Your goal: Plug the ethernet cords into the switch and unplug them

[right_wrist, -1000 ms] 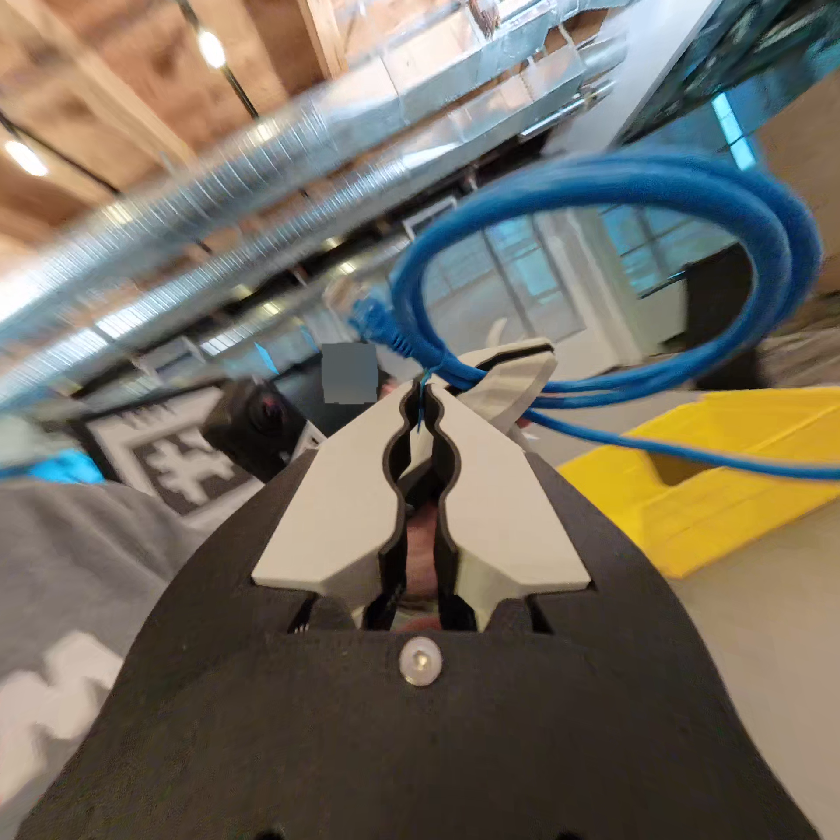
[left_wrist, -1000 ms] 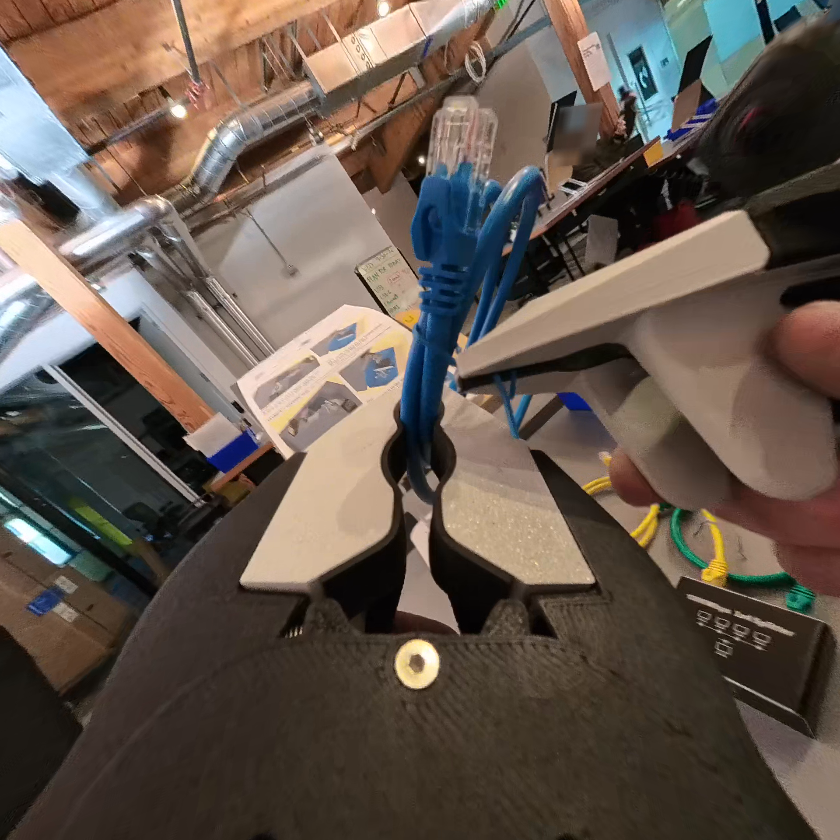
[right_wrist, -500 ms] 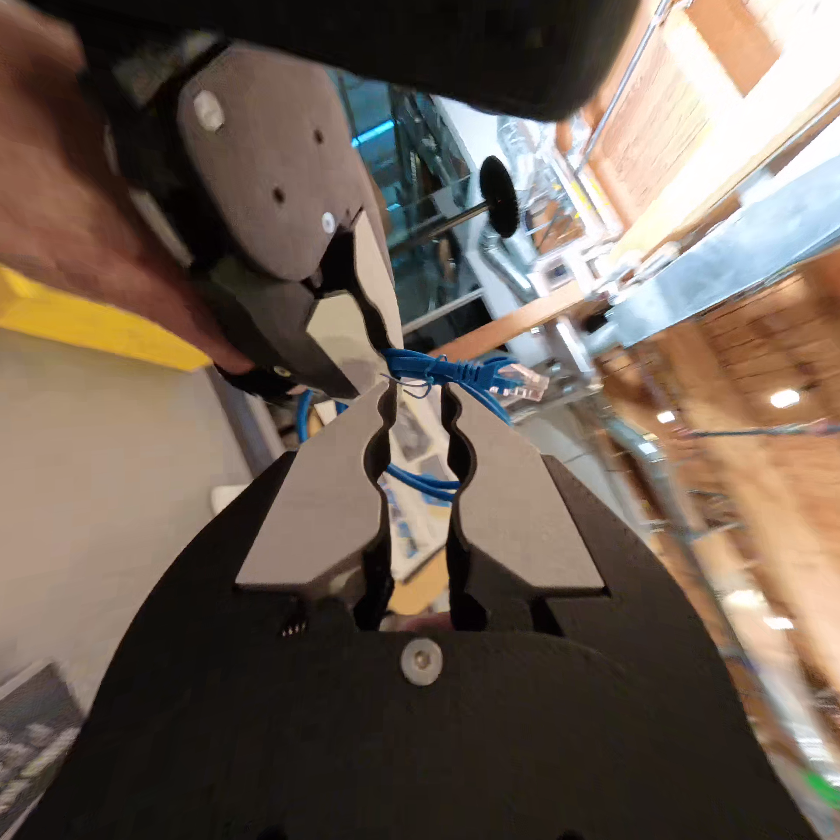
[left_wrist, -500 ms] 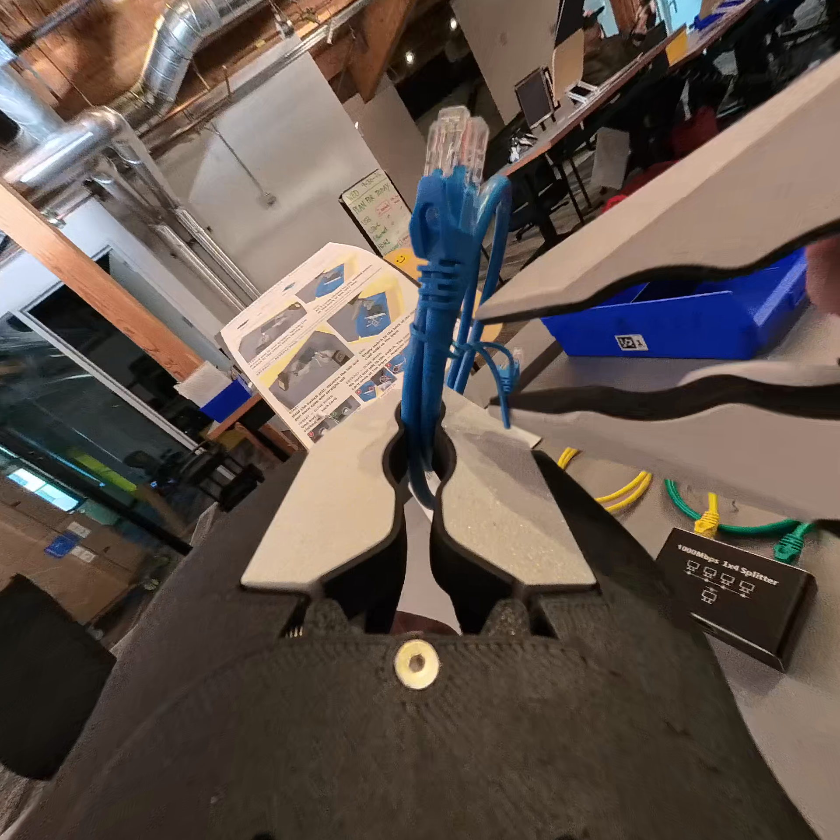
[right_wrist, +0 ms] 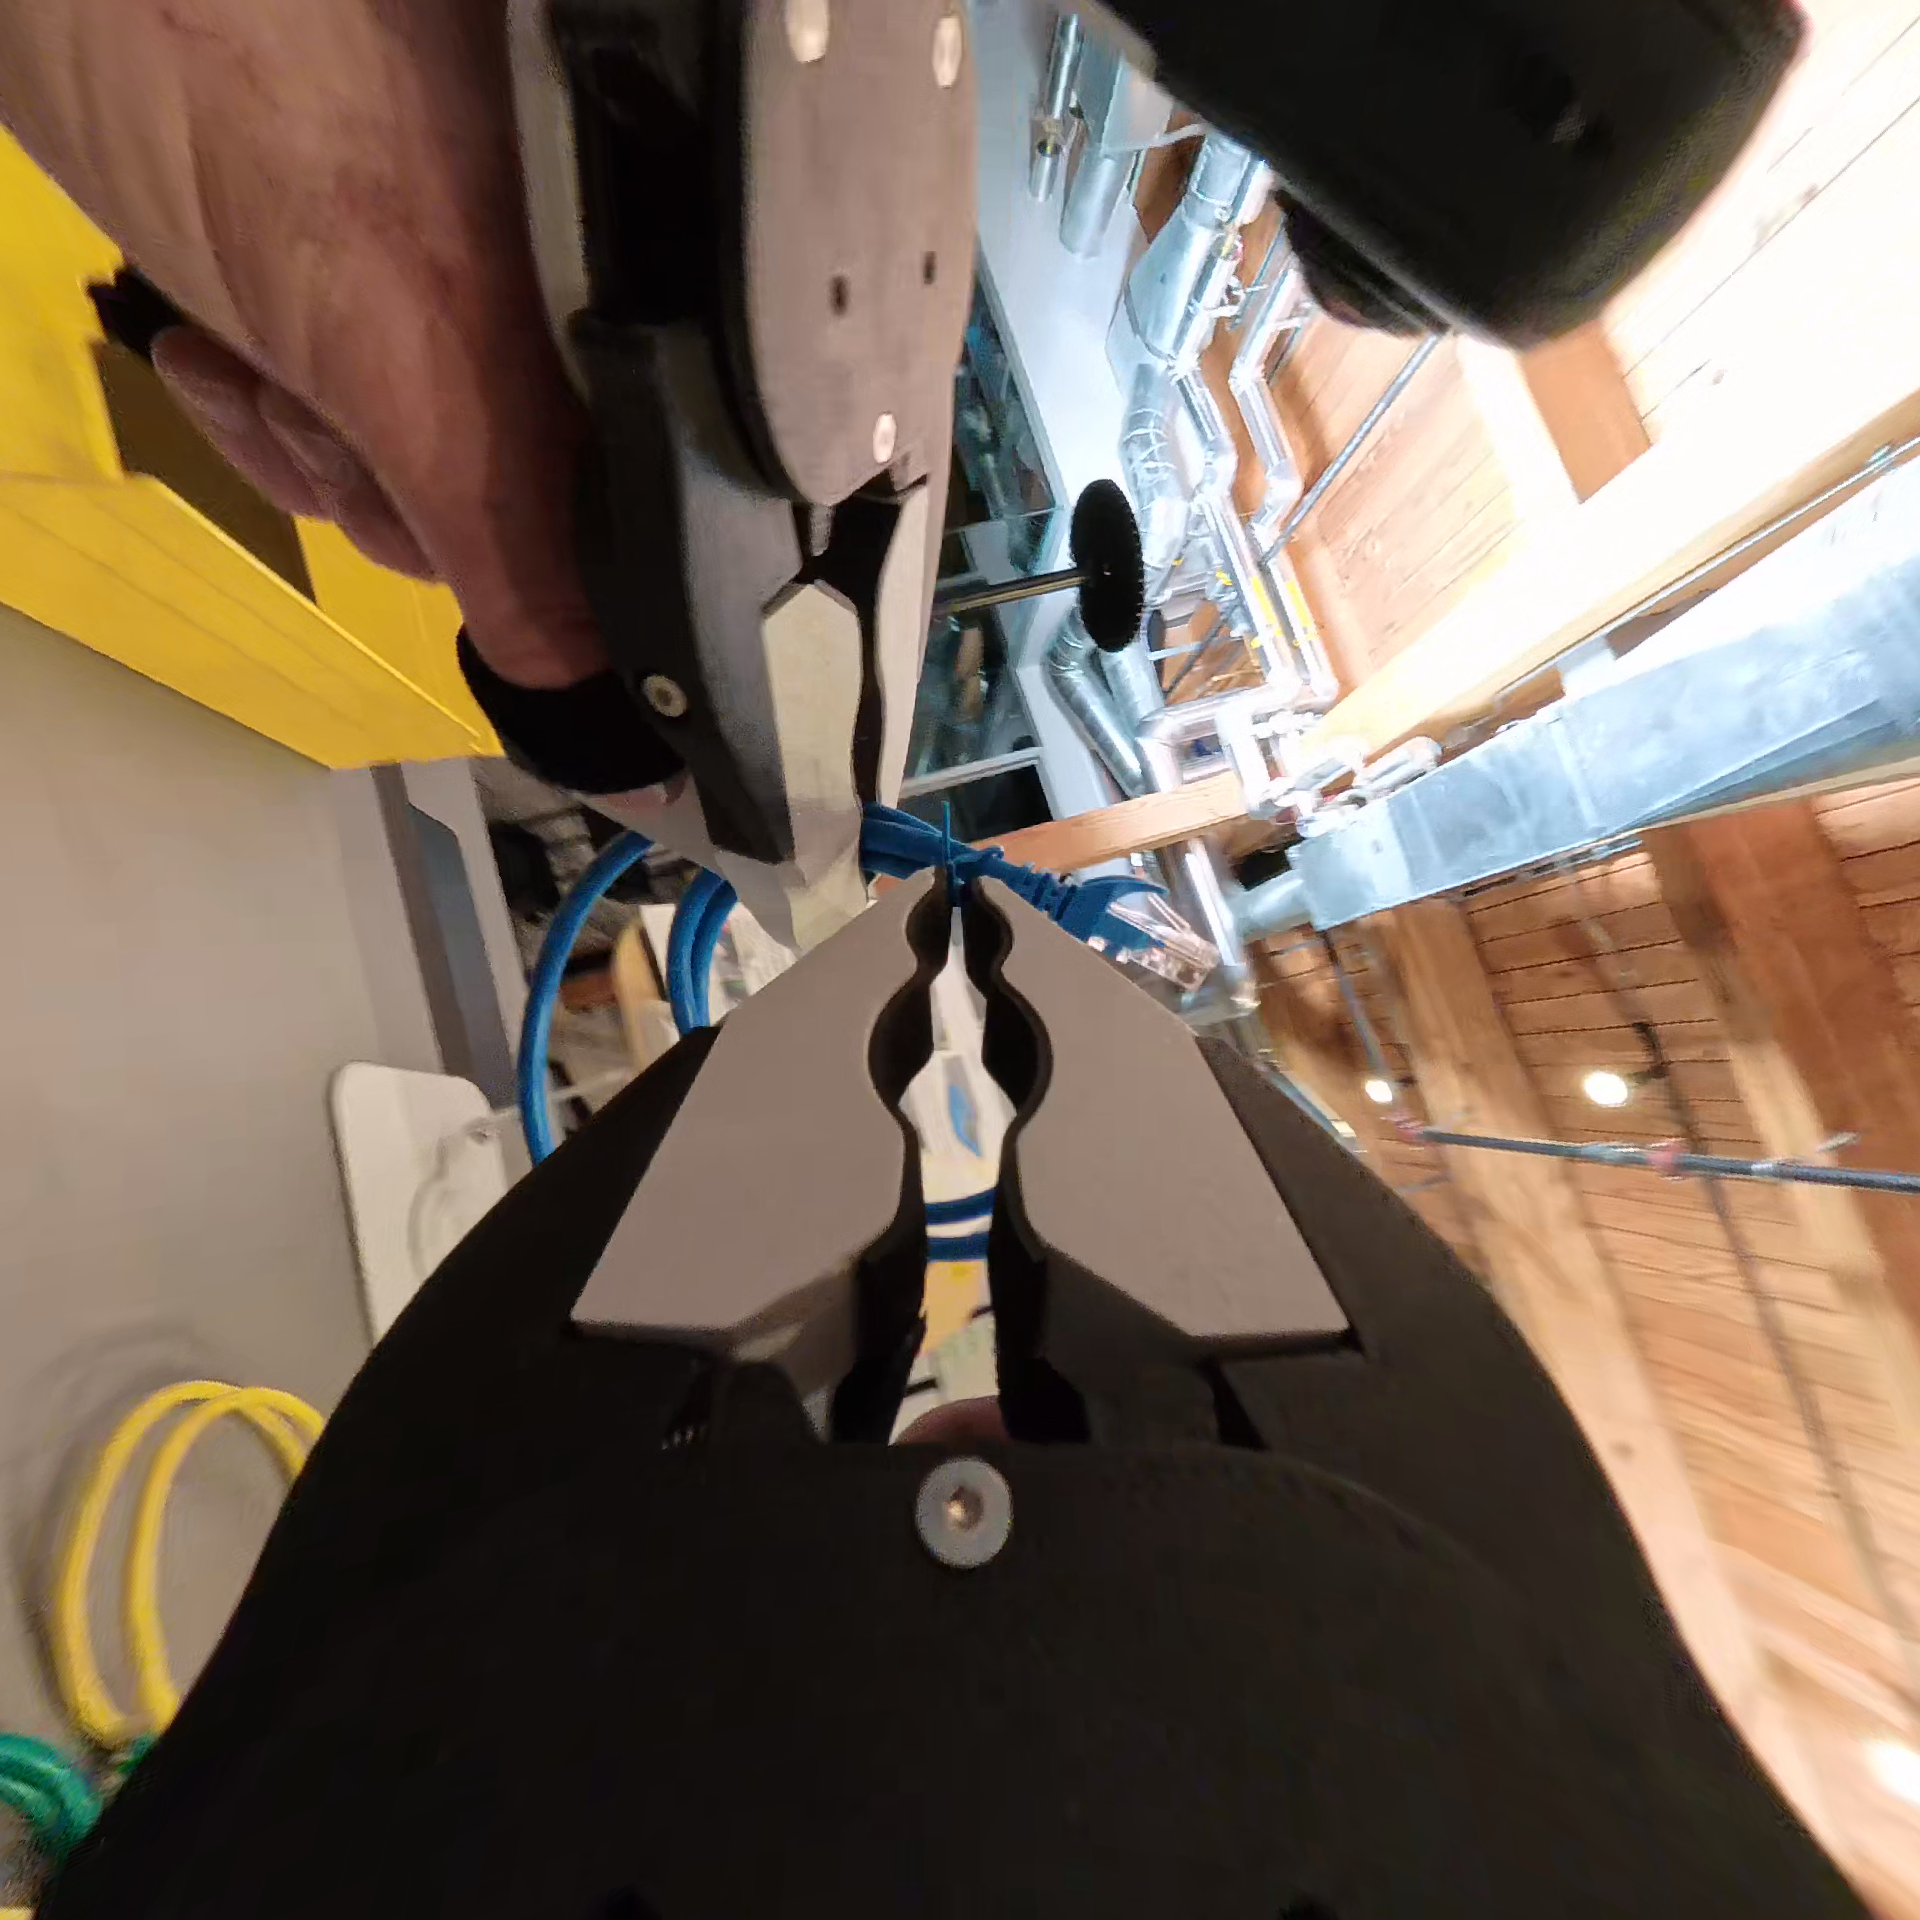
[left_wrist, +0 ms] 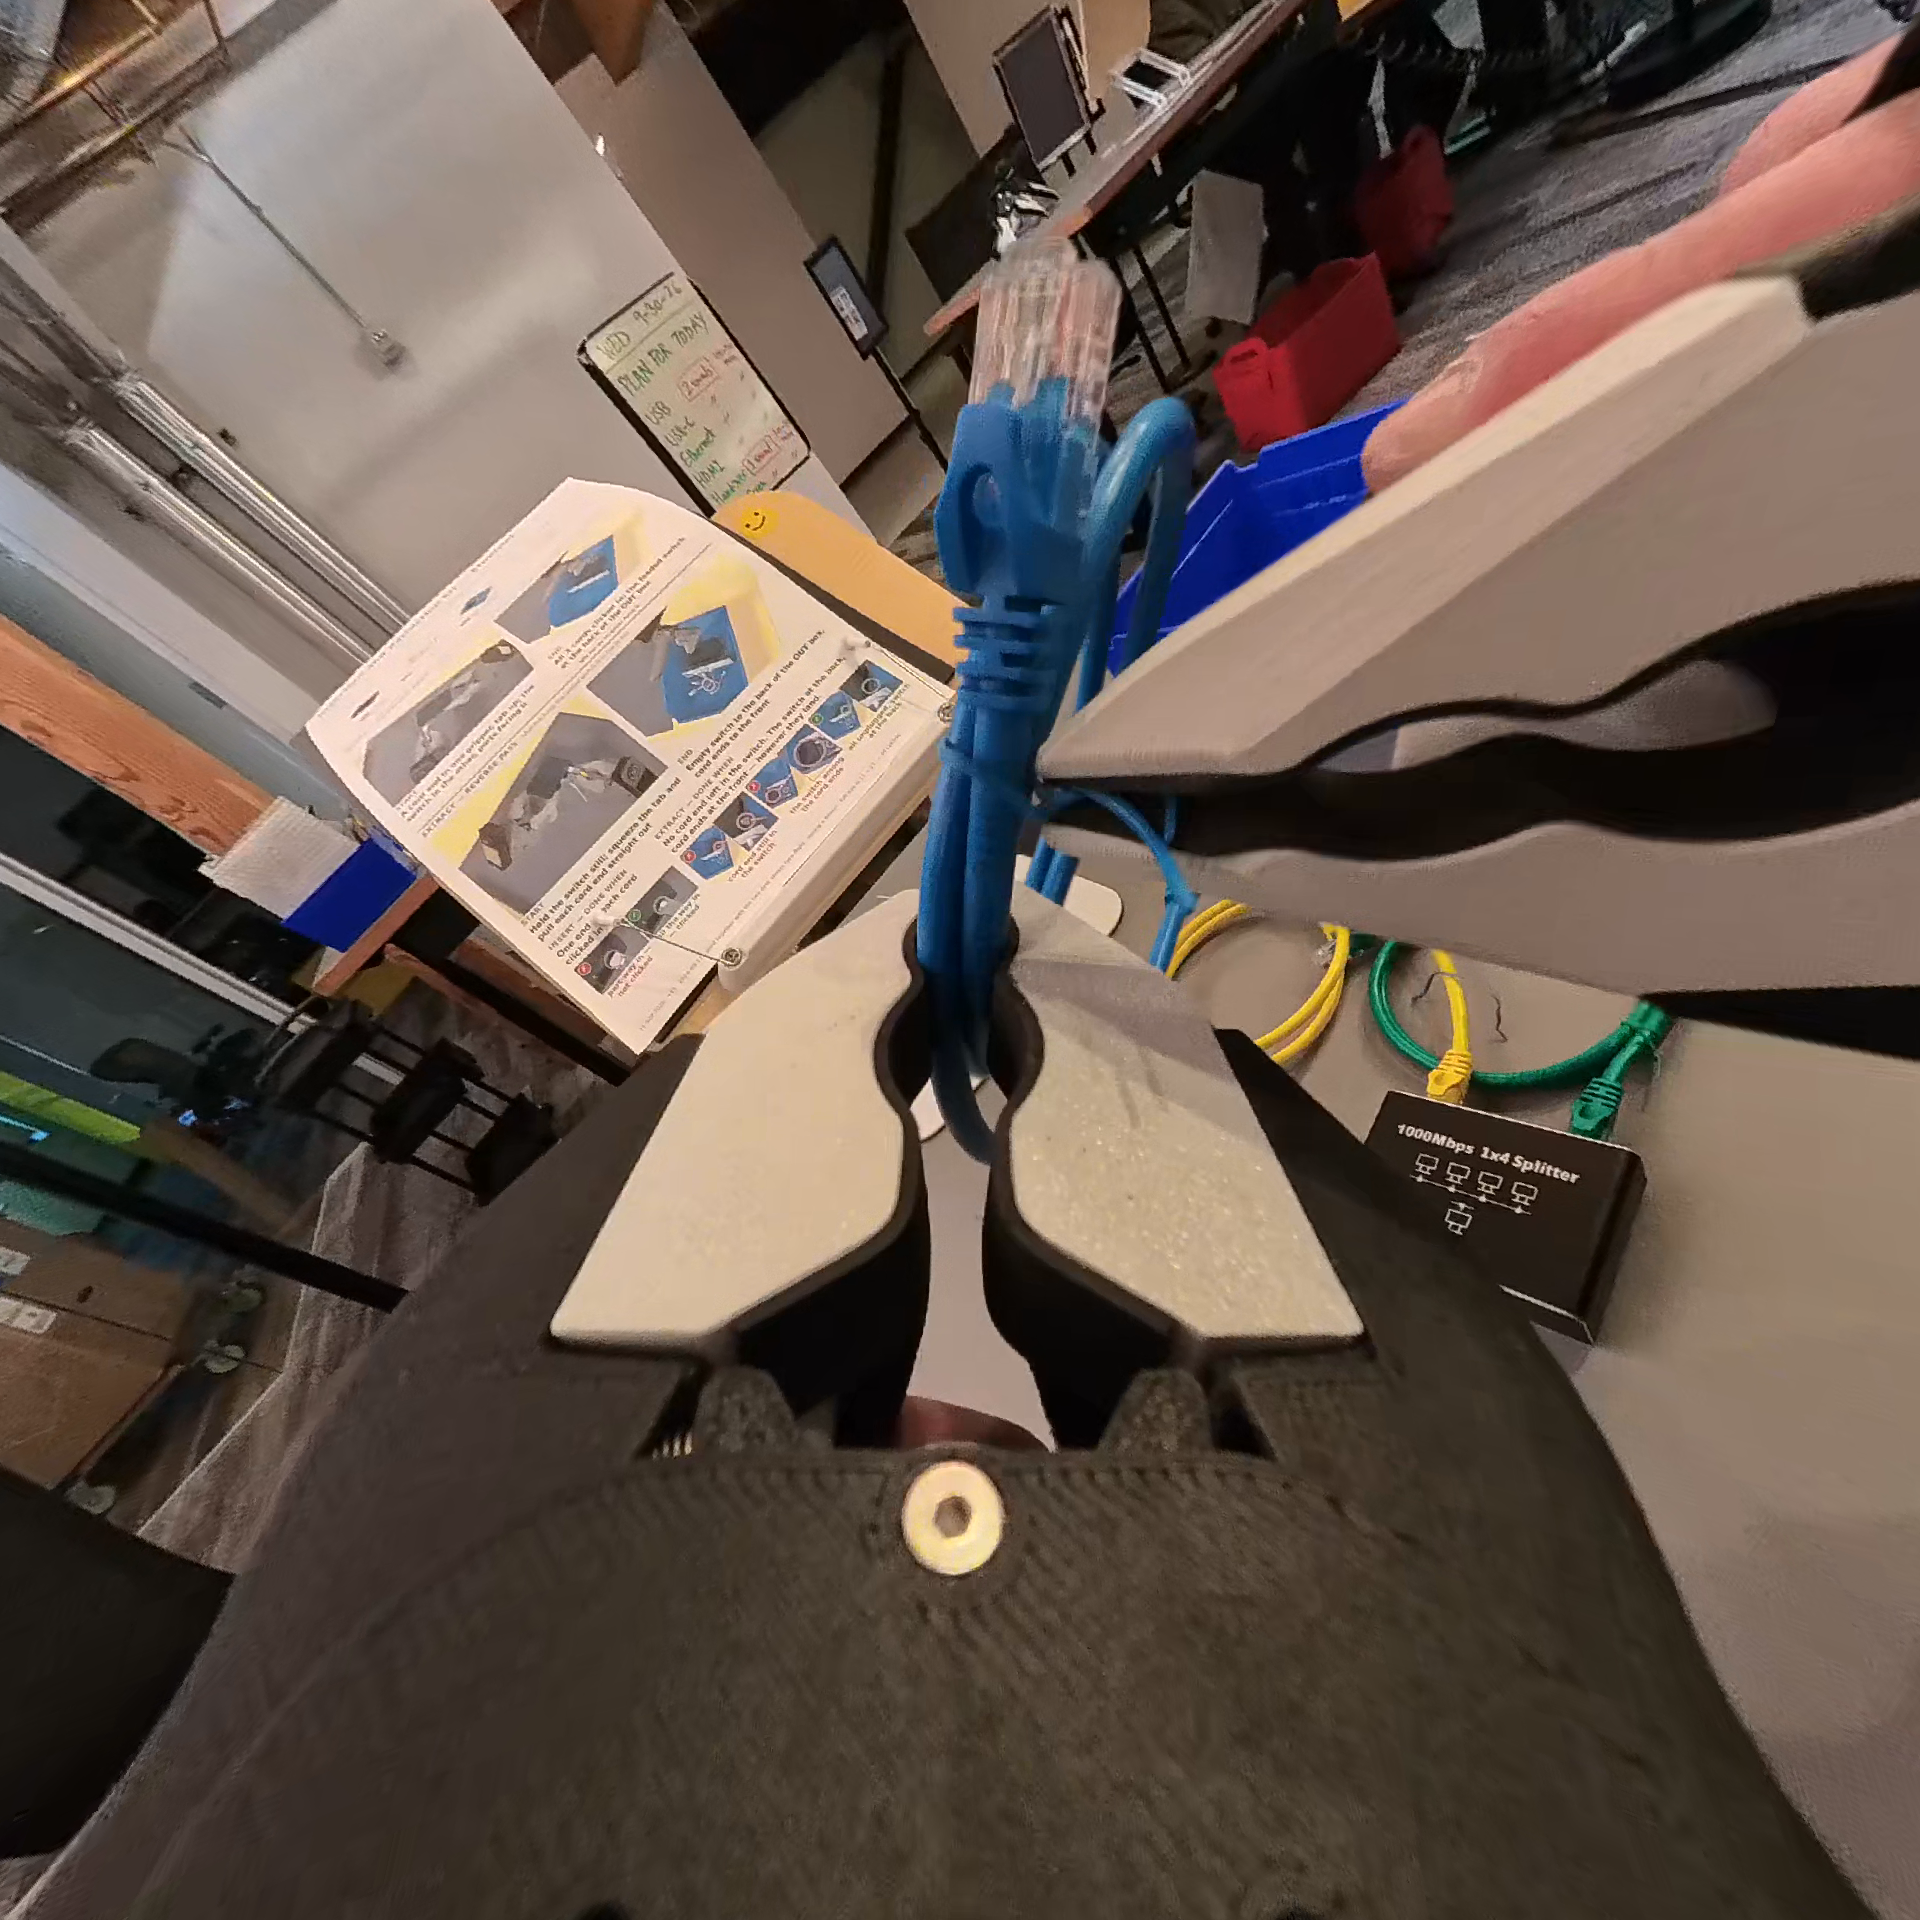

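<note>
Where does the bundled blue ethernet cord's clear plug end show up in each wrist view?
Left wrist view: clear plug end top centre, upright above the left gripper.
Right wrist view: right of centre, pointing right.
Shared landmark: thin blue twist tie around the bundle.

— What carries everything here?

— A flat grey table (left_wrist: 1766, 1455). A small black rectangular switch box (left_wrist: 1507, 1205) lies on it.

— Any cords on the surface?

— A looped yellow ethernet cord (left_wrist: 1299, 997) and a curved green ethernet cord (left_wrist: 1496, 1075) lie on the grey top, each with a boot at the box's far edge.

— Anything else?

— A blue plastic bin (left_wrist: 1278, 499) stands farther back. In the right wrist view a yellow plastic bin (right_wrist: 208, 613) sits on the same top.
</note>
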Demonstrator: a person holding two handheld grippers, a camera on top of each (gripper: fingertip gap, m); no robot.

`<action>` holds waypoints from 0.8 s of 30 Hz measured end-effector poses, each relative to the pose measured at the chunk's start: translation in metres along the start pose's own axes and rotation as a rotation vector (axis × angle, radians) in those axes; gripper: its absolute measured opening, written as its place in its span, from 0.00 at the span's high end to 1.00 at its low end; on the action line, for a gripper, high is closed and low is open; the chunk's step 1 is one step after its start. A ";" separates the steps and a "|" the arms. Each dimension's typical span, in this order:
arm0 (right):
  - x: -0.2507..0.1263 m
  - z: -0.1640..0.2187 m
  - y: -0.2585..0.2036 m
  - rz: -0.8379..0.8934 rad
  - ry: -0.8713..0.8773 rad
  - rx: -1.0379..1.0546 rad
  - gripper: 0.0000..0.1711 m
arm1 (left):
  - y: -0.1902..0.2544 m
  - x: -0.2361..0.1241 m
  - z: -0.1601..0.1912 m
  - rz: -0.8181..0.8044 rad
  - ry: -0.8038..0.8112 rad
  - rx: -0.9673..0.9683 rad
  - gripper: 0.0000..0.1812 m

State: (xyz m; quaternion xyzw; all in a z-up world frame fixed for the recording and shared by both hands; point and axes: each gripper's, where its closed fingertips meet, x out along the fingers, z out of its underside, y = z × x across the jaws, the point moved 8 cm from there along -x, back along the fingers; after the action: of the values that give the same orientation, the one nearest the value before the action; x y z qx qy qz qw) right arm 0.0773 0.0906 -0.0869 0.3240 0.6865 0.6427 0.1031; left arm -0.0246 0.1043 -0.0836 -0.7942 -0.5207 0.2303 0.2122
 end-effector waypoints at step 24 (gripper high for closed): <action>0.002 -0.006 0.006 0.017 0.015 0.255 0.88 | -0.008 0.007 0.008 -0.078 0.043 -0.029 0.97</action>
State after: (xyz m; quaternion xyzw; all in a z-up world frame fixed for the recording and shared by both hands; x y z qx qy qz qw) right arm 0.0744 0.0872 -0.0793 0.3352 0.7608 0.5534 0.0506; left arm -0.0331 0.1142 -0.0859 -0.7811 -0.5499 0.1972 0.2204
